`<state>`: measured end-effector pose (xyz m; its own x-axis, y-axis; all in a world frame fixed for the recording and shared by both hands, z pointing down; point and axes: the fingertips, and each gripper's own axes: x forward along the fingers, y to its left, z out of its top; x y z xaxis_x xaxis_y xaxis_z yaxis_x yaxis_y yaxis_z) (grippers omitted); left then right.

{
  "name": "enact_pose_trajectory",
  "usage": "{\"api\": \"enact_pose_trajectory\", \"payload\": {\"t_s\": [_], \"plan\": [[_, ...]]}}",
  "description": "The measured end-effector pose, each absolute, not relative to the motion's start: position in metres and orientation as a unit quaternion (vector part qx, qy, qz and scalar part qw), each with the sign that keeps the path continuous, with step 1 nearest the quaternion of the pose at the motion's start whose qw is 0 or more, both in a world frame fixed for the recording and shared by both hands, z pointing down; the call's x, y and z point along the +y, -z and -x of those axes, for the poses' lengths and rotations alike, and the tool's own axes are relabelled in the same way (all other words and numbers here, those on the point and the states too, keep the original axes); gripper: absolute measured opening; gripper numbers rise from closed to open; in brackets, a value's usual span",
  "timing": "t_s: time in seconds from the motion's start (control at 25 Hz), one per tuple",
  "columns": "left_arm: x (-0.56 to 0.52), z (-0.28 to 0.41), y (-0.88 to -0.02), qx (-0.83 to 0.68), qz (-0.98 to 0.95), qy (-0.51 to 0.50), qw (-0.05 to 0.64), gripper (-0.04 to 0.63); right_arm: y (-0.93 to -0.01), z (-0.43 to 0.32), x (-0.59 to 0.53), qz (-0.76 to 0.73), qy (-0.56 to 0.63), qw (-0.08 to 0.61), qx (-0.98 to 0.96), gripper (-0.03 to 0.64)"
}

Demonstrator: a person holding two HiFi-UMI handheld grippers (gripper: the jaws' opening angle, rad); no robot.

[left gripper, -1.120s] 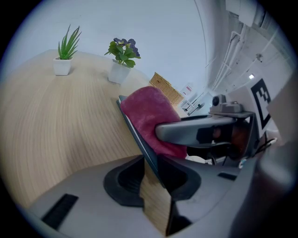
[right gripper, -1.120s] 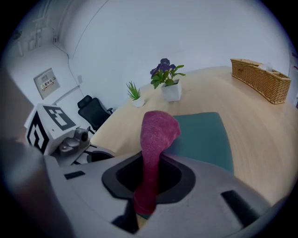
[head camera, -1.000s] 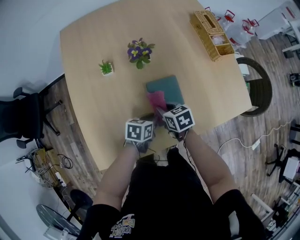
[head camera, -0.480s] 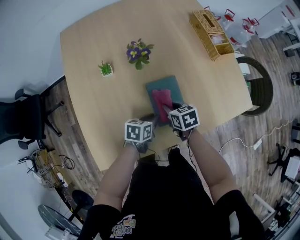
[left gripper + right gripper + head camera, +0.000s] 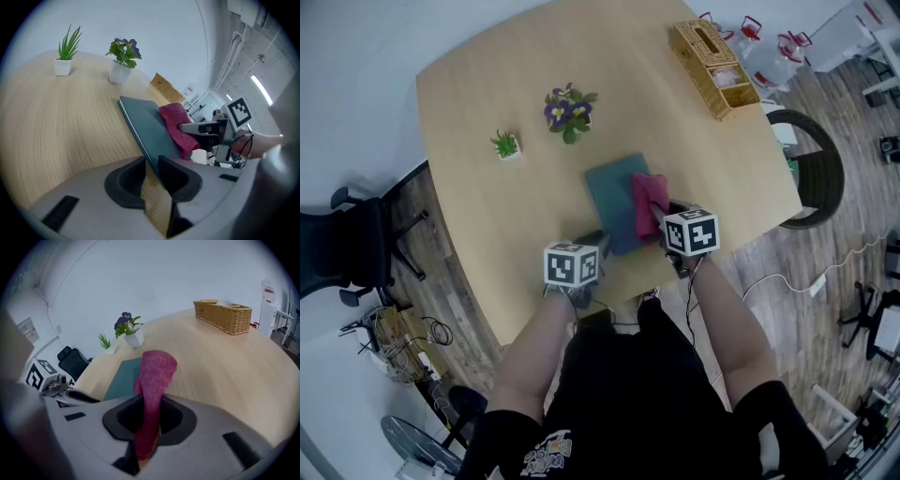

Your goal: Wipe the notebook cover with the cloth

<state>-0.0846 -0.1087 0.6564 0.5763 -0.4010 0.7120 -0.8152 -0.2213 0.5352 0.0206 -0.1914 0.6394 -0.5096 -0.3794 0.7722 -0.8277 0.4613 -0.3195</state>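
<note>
While the right gripper (image 5: 149,417) clamped its jaws on the pink cloth (image 5: 650,202), the cloth lay draped over the right side of the teal notebook (image 5: 612,199), which sat near the front edge of the bench (image 5: 487,192). The left gripper (image 5: 151,169) had its jaws pinched on the notebook's near corner.

Crumpled pink cloth (image 5: 650,204) on right side of flat teal notebook (image 5: 607,202)

Table (image 5: 487,216): pale wood grain, matt. Notebook cover (image 5: 609,202): smooth, matt. Cloth (image 5: 650,202): rough knit. Basket (image 5: 703,56): woven wicker.
</note>
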Motion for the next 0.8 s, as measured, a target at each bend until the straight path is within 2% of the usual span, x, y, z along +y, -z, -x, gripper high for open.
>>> {"api": "enact_pose_trajectory", "payload": {"t_s": [0.52,0.8], "plan": [[-0.107,0.084,-0.655,-0.405,-0.75,-0.217,0.476,0.08,-0.629,-0.076,-0.206,-0.44,-0.354,0.298,-0.769,0.067],[-0.107,0.085,-0.654,-0.403,-0.75,-0.217,0.477,0.08,-0.597,-0.028,-0.221,-0.406,-0.362,0.22,-0.809,0.067]]}}
